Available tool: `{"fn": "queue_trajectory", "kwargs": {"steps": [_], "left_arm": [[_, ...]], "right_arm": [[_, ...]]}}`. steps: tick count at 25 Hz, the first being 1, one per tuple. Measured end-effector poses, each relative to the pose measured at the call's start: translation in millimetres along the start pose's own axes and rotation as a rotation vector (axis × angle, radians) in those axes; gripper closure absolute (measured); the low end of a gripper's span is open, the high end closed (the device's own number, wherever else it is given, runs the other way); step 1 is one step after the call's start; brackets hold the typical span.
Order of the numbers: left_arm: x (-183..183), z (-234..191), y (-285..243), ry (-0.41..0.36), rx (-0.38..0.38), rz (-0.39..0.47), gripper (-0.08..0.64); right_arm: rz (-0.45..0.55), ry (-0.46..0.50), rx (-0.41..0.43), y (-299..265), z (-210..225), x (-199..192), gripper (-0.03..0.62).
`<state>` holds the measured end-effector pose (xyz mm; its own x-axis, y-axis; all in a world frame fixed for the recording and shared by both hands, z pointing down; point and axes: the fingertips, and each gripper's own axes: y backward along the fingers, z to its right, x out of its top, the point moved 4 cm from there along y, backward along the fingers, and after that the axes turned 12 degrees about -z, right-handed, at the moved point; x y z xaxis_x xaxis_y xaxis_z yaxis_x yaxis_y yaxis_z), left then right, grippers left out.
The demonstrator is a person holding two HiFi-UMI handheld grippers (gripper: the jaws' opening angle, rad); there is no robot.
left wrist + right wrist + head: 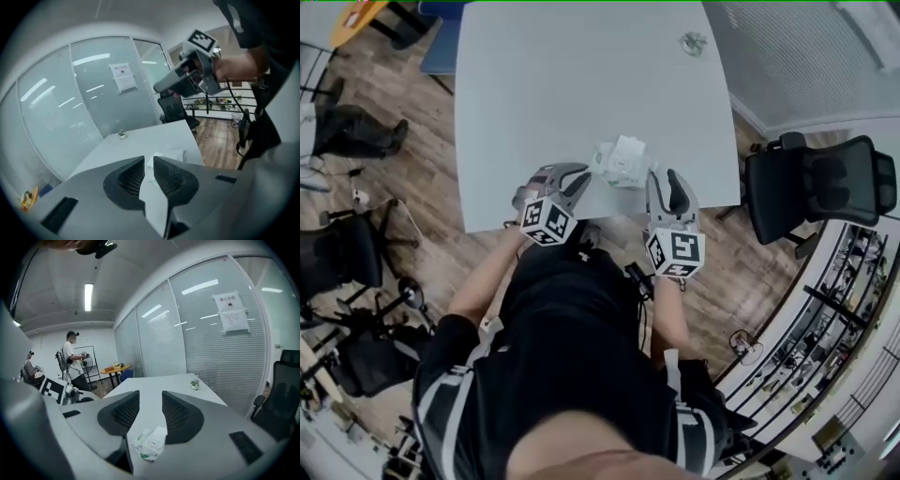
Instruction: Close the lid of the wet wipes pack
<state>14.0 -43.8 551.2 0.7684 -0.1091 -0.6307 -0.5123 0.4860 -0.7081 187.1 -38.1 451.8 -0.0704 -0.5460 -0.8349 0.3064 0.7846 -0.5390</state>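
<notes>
The wet wipes pack [619, 161] is white and crumpled, with green print, and lies near the front edge of the white table [572, 75]. A white flap on its top looks raised in the head view. My left gripper [579, 180] hovers just left of the pack, its jaws shut with nothing between them. In the left gripper view the pack [169, 156] shows just beyond the tips of the left gripper [148, 162]. My right gripper [662, 178] sits just right of the pack, jaws apart and empty. In the right gripper view the pack [151, 444] lies low between the jaws of the right gripper [151, 405].
A small potted plant [693, 42] stands at the table's far right. A black office chair [820, 183] is beside the table's right edge. Glass walls with blinds surround the room. Other people [72, 359] stand far off near a round yellow table [115, 367].
</notes>
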Motion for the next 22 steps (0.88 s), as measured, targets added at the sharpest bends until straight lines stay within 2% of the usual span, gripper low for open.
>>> {"fn": "queue_trajectory", "kwargs": {"steps": [2, 5, 12, 16, 19, 22], "left_arm": [[-14, 1, -35, -0.078, -0.073, -0.075, 0.498], [-33, 8, -79, -0.171, -0.179, -0.152, 0.410], [-54, 14, -153, -0.362, -0.318, -0.206, 0.394], [-61, 21, -179, -0.465, -0.365, -0.227, 0.394], [-67, 23, -191, -0.510, -0.401, -0.263, 0.394], [-71, 23, -197, -0.490, -0.431, -0.286, 0.394]], "right_arm": [[-0.042, 0.010, 0.013, -20, 7, -1, 0.425], [-0.112, 0.022, 0.034, -49, 16, -6, 0.425], [-0.280, 0.054, 0.090, -115, 35, -24, 0.425], [-0.414, 0.145, 0.154, -154, 41, -43, 0.425], [-0.508, 0.177, 0.239, -184, 41, -60, 0.425], [-0.584, 0.217, 0.279, -207, 44, -75, 0.425]]}}
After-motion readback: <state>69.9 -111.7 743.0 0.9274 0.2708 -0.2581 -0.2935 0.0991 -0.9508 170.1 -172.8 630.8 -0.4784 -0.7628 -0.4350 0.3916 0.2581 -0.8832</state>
